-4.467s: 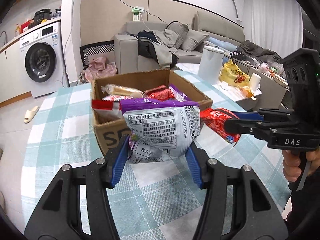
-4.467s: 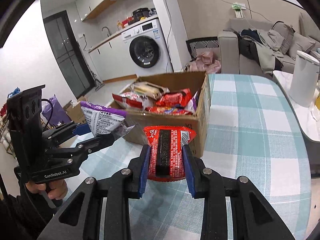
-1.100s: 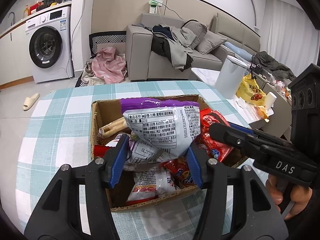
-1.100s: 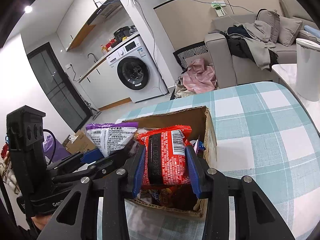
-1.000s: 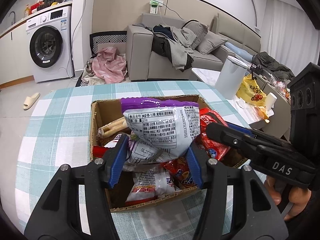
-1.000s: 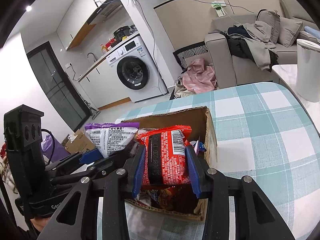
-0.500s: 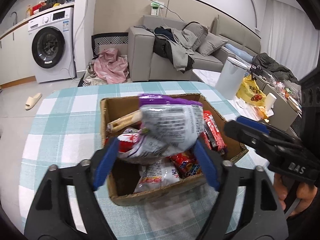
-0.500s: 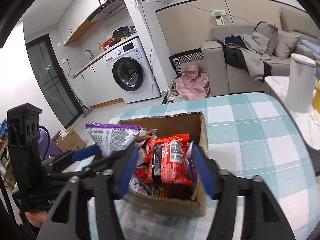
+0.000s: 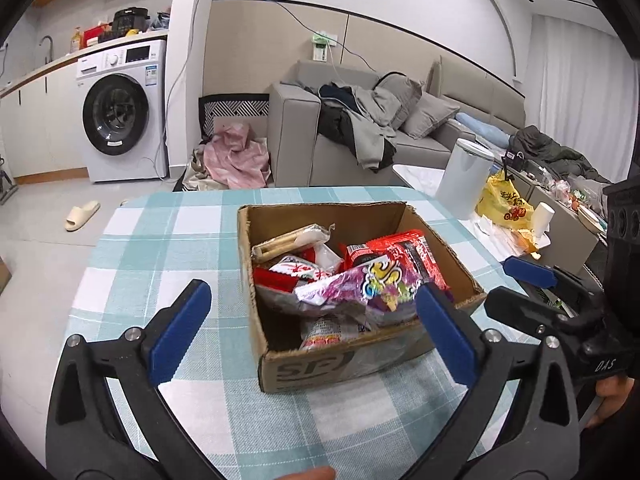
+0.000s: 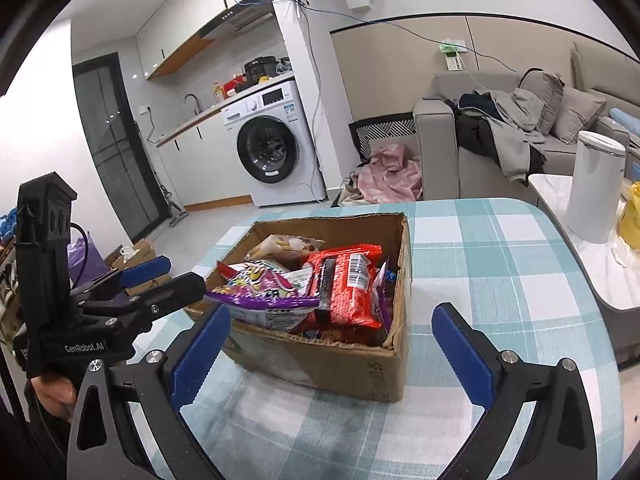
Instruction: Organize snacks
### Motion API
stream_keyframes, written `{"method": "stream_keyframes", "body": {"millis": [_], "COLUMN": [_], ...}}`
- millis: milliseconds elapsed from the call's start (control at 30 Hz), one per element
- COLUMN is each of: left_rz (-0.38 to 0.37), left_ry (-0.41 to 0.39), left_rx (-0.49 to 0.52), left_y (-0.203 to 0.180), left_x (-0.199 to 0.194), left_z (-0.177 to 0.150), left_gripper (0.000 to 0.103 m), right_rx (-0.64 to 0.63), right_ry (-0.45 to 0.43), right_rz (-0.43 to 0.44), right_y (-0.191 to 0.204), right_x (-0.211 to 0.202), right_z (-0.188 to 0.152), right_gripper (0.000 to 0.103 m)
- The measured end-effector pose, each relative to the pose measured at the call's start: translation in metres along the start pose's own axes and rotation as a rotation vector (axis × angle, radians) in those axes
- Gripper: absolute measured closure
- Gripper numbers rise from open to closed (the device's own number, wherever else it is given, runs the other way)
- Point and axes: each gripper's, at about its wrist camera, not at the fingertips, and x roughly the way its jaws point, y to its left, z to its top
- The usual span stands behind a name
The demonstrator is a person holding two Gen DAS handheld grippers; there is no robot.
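A cardboard box [image 9: 344, 356] stands on the checked table, full of snack packs; it also shows in the right wrist view [image 10: 340, 368]. A purple snack bag [image 9: 360, 286] lies on top of the pile, also visible in the right wrist view [image 10: 264, 292]. A red noodle pack [image 10: 346, 284] lies beside it in the box, seen too in the left wrist view [image 9: 412, 254]. My left gripper [image 9: 312, 330] is open and empty, raised at the box's near side. My right gripper [image 10: 330, 346] is open and empty, raised at the box's near edge.
The table's checked cloth [image 9: 168, 240] runs around the box. A white bin [image 10: 596, 188] and a yellow bag [image 9: 504, 200] stand on a side table to the right. A sofa [image 9: 360, 136] and a washing machine [image 9: 116, 120] stand behind.
Both grippers have opened. The purple bag and the red pack have dropped out of the jaws into the box. Both grippers have pulled back a little.
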Motion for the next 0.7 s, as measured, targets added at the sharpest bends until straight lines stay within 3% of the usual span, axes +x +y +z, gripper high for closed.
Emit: {"method": "stream_keyframes", "body": {"millis": [300, 700], "left_rz": [0.041, 0.093], "left_ry": [-0.055, -0.109], "left_rx": [-0.014, 0.012], "left_y": [0.007, 0.011], "left_x": [-0.028, -0.031], "left_z": [-0.031, -0.072], "left_gripper": [0.001, 0.001], "right_rx": [-0.014, -0.060], "right_ry": [-0.048, -0.119], "right_rz": [0.014, 0.020], "right_y": [-0.002, -0.004], "right_x": [-0.012, -0.014], "right_z": [-0.024, -0.049], "right_gripper": [0.000, 0.000]}}
